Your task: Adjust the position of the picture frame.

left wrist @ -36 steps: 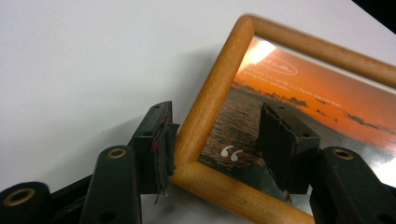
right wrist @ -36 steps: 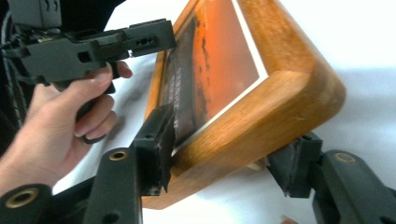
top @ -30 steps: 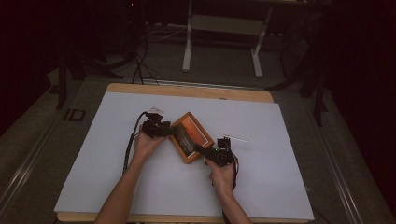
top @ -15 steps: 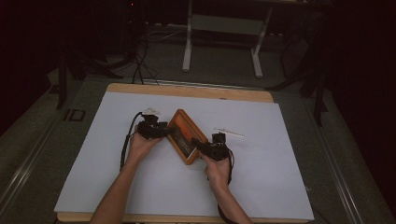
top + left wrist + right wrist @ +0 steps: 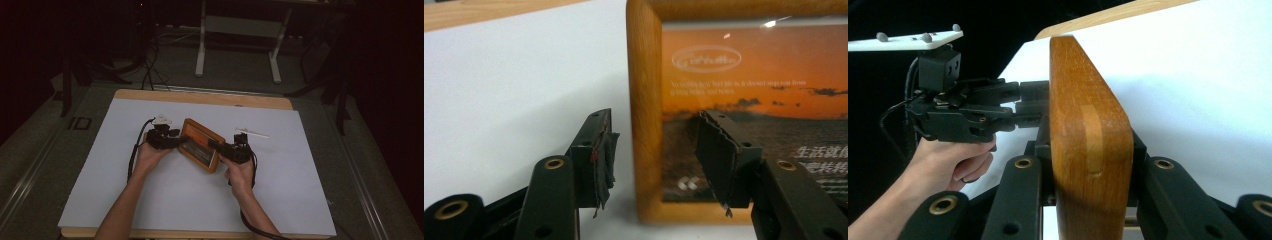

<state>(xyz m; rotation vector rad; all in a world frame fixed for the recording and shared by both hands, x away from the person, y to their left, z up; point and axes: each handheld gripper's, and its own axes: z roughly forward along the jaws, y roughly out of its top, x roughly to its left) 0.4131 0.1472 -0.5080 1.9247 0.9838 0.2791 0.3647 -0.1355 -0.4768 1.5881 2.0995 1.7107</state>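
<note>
The thing in hand is a wooden picture frame [image 5: 201,144] with rounded corners and a warm, smooth, orange-brown grain; behind its glossy pane sits a sunset print with pale lettering. It is lifted at a tilt over the middle of the worktop [image 5: 310,200], a pale wood top covered by a matt white sheet, between the two hands.

The right claw [image 5: 214,145] has just been closing, with the frame between its jaws, and now grips the frame: in the right gripper view the black, ridged jaws press both faces of the thick wooden edge [image 5: 1091,150].

The left claw [image 5: 178,143] meets the frame's opposite side. In the left gripper view its jaws straddle the frame's upright rail [image 5: 646,115], one black serrated pad [image 5: 605,155] outside the wood, the other over the print, with gaps showing on both sides, so this claw stands open around the rail.

A thin white stick [image 5: 252,132] lies on the sheet just beyond the right claw.
</note>
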